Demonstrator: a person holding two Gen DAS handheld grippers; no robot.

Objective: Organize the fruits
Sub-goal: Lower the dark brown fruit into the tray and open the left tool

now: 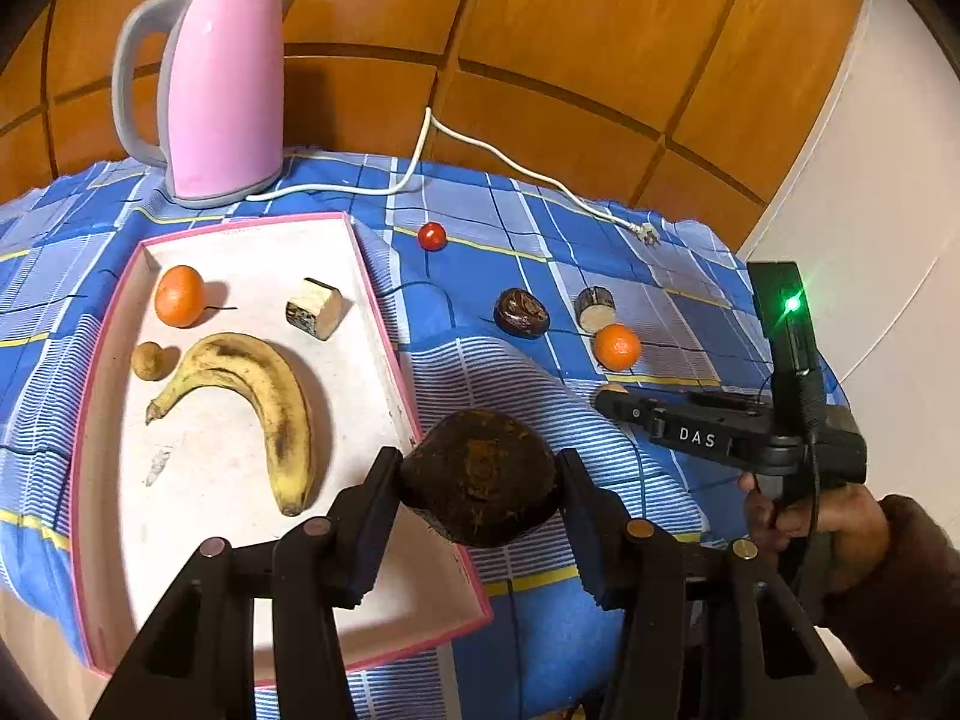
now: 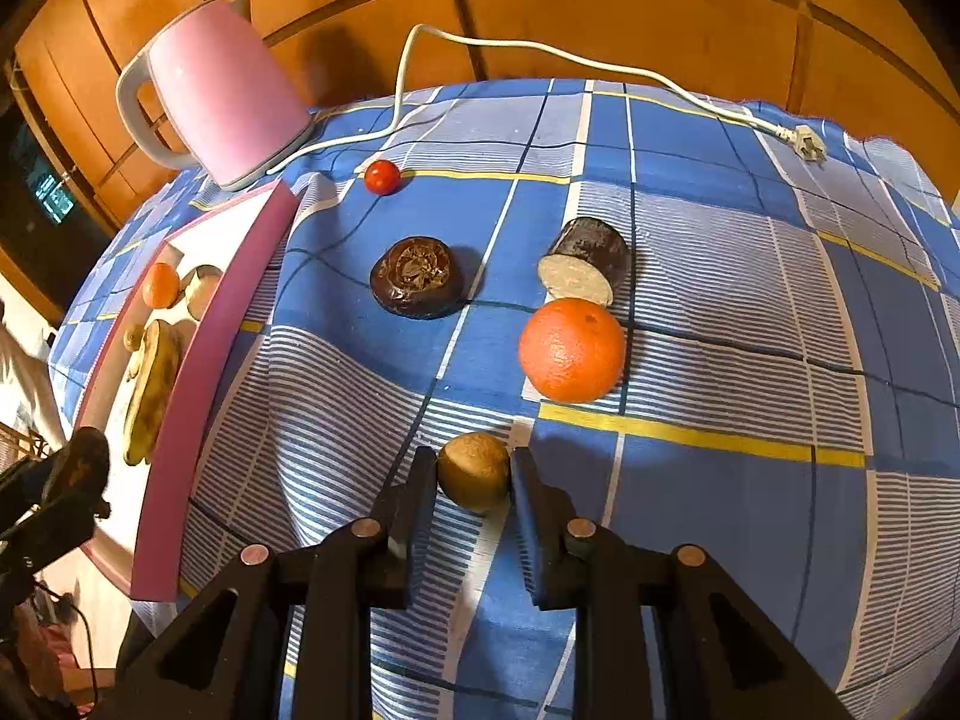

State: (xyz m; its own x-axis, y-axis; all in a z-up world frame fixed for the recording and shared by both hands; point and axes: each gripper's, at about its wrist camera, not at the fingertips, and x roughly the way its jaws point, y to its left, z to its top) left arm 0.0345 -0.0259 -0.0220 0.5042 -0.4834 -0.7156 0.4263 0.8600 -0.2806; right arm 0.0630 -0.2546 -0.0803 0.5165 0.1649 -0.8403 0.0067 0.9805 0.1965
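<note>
- Orange wood panels fill the back & top of both views; a blue checked cloth [image 2: 720,312] covers the table.
- Pink kettle [image 1: 222,90] stands upper left in the left wrist view, its white cord [image 1: 510,165] trails right across the cloth.
- Pink-rimmed white tray [image 1: 384,300] sits left of middle. Inside: a banana [image 1: 264,396], a small orange [image 1: 179,295], a pale cut chunk [image 1: 315,307] & a little brown fruit [image 1: 148,361].
- Left gripper [image 1: 480,480], bottom middle of its view, pinches a big dark brown fruit [image 1: 480,474] over the tray's right rim.
- Right gripper [image 2: 474,474], bottom middle of its view, is squeezed onto a small tan round fruit [image 2: 474,471], low over the cloth.
- Loose on the cloth in the right wrist view: a big orange [image 2: 571,349] just above that gripper, a dark cut piece w/ a white face [image 2: 591,267] touching it from above, a dark wrinkly fruit [image 2: 417,277] in the middle, a red tomato [image 2: 382,176] near the kettle.
- A hand [image 1: 804,510] holds the right gripper's handle at the right edge of the left wrist view.
</note>
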